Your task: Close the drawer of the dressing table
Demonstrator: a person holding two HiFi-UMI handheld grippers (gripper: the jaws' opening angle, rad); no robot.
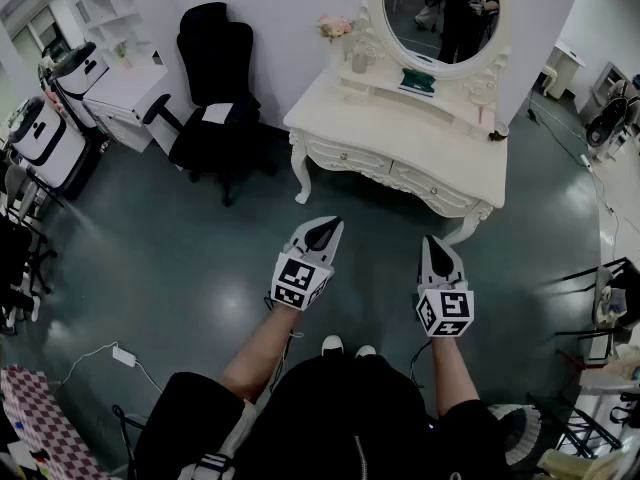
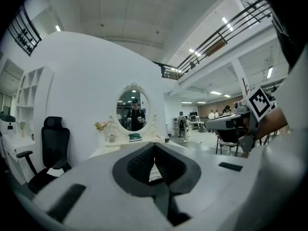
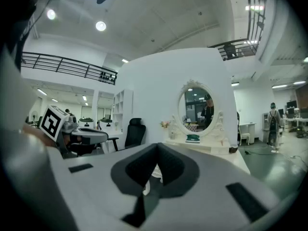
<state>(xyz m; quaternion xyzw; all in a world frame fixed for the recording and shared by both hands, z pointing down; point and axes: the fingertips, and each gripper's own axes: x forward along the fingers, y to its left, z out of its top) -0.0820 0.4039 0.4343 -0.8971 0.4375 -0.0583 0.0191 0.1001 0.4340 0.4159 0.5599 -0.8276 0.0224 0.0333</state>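
Text, brands, numbers: none legible | Square coded markers, no lettering: left gripper cube (image 1: 300, 280); right gripper cube (image 1: 445, 310)

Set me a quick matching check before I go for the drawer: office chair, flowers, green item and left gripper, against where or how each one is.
1 office chair
2 flowers
3 green item
4 left gripper

A on the shelf under the mirror
B jaws together, short of the dressing table
C standing left of that table in the head view
D beside the mirror's left edge

Pairs: 1-C, 2-D, 3-A, 4-B
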